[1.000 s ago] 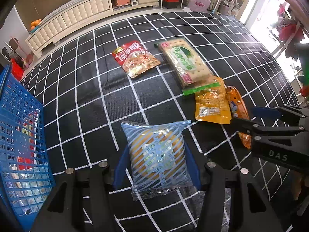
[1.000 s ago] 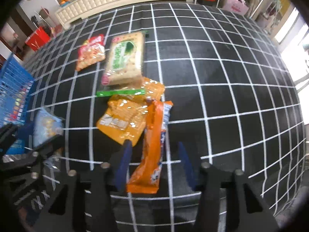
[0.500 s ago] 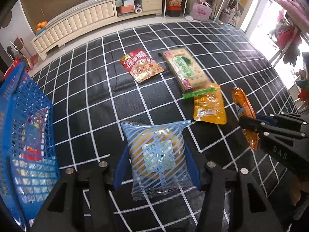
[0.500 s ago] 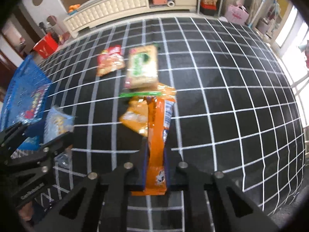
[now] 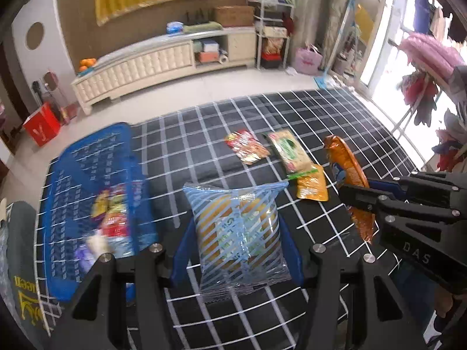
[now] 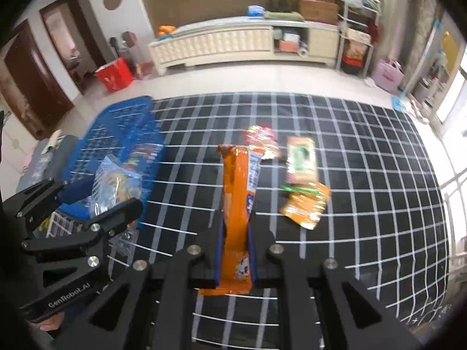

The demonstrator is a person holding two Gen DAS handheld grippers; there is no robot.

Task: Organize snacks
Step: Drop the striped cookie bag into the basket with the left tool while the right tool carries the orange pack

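Observation:
My left gripper [image 5: 237, 258] is shut on a blue-striped clear snack bag [image 5: 236, 230] and holds it above the mat, right of the blue basket [image 5: 61, 180]. My right gripper [image 6: 235, 234] is shut on a long orange snack pack [image 6: 239, 204], lifted off the mat; the pack also shows in the left wrist view [image 5: 348, 180]. The basket [image 6: 122, 125] holds several snacks. On the mat lie a red bag [image 5: 246, 147], a green cracker pack [image 5: 289, 151] and an orange pouch [image 5: 312, 188].
A black grid-patterned mat [image 6: 364, 175] covers the floor. A white low cabinet [image 5: 151, 64] stands at the far wall, a red box [image 5: 42, 127] to its left. Shelves and clothes racks stand at the right.
Both grippers have risen and tilted up, carrying their snacks. The right gripper closed on the orange pack and lifted it. The basket now sits nearer the left gripper.

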